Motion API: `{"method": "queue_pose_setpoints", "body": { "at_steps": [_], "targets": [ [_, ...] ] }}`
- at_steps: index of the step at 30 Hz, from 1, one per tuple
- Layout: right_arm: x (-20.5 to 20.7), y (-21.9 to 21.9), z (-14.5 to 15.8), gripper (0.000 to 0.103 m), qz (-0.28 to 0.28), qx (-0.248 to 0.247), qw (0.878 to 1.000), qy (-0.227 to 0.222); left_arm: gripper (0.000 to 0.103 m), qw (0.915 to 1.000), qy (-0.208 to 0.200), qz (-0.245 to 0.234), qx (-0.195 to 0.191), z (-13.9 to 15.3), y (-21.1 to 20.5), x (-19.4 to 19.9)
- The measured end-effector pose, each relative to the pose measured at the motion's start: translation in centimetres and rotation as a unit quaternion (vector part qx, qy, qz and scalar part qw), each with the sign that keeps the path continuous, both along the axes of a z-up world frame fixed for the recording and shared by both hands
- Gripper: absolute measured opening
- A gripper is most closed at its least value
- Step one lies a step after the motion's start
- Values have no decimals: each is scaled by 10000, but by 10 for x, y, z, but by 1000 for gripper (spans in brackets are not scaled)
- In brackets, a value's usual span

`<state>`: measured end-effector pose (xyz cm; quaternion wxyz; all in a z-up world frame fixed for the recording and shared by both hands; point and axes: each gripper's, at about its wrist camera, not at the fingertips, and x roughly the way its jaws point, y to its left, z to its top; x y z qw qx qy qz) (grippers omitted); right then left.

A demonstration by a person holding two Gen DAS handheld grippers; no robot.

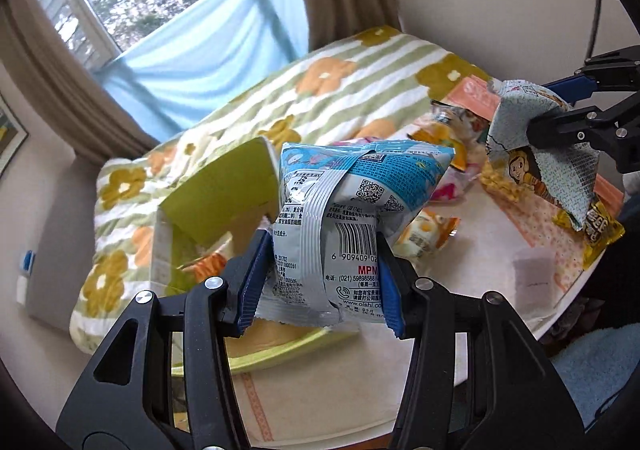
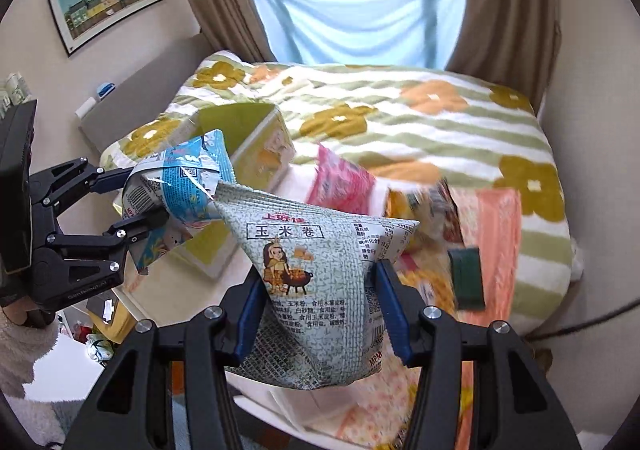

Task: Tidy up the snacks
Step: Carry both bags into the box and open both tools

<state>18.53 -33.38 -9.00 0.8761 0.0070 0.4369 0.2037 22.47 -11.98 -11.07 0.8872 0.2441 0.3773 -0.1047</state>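
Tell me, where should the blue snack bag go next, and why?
Probably carry the blue snack bag a little left and lower it into the open green box. The left gripper is shut on it and holds it in the air right beside the box, which already has a snack inside. The right gripper holds the grey-green corn roll bag, so that could follow.

Both the left gripper [image 1: 320,282] and right gripper [image 2: 320,310] share matte black angular linkages with triangular cutouts, round silver screws and ribbed blue finger pads [image 1: 250,282].
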Motion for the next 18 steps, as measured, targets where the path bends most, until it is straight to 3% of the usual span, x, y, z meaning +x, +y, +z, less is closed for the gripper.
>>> {"method": "queue_pose_setpoints", "body": {
  "at_steps": [6, 11, 18],
  "targets": [
    [48, 65, 24, 49, 304, 9, 9991, -296, 46, 9985, -61, 502, -211, 18, 77, 43],
    [92, 123, 26, 49, 399, 137, 9987, -301, 46, 9970, -8, 729, -273, 17, 136, 86],
    [152, 195, 10, 49, 230, 166, 9995, -124, 46, 9956, 455, 687, -438, -11, 190, 160]
  ]
}}
